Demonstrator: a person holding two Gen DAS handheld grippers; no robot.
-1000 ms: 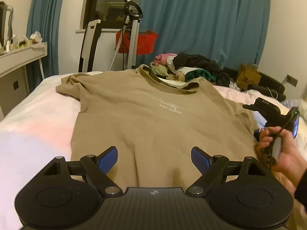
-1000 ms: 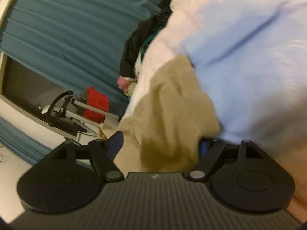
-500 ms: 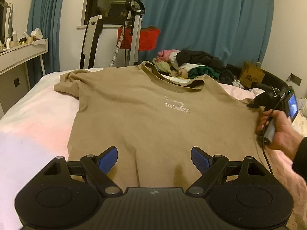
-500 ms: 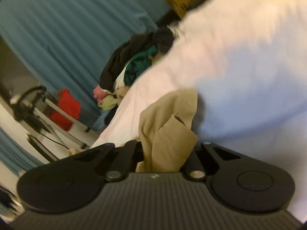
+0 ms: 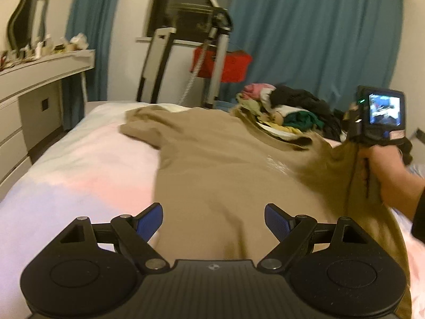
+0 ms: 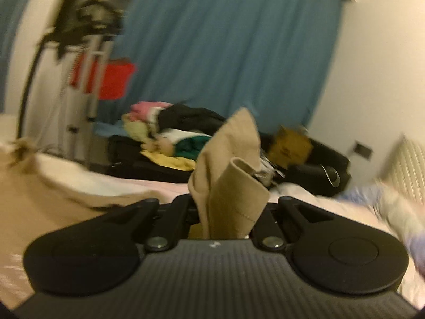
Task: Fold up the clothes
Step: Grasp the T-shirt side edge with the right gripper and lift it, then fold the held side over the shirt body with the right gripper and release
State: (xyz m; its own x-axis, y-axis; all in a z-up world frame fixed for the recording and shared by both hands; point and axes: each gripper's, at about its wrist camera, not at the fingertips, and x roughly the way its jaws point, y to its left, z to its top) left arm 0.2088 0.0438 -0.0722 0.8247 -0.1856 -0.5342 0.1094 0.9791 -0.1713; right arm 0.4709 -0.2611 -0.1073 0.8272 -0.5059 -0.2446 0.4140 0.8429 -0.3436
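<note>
Right gripper (image 6: 225, 212) clamped on the tan shirt's (image 5: 225, 180) sleeve (image 6: 233, 175) — left gripper (image 5: 213, 219) spread wide over the hem.

Warm, dim indoor light is giving both views a yellowish cast; its source is not showing. The window (image 5: 186, 8) behind the blue curtains (image 5: 313, 40) is looking black. The fisheye lens is bending the walls and leaving dark corners at the frame edges. In the left wrist view, the tan shirt (image 5: 225, 175) is smearing with motion blur along its far edge, and the small camera screen (image 5: 385, 109) is glowing brightly. The right wrist view is blurring more heavily: the pile of clothes (image 6: 172, 133) and the stand (image 6: 90, 53) are looking soft, while the pinched sleeve (image 6: 233, 186) close to the lens is staying fairly sharp.
</note>
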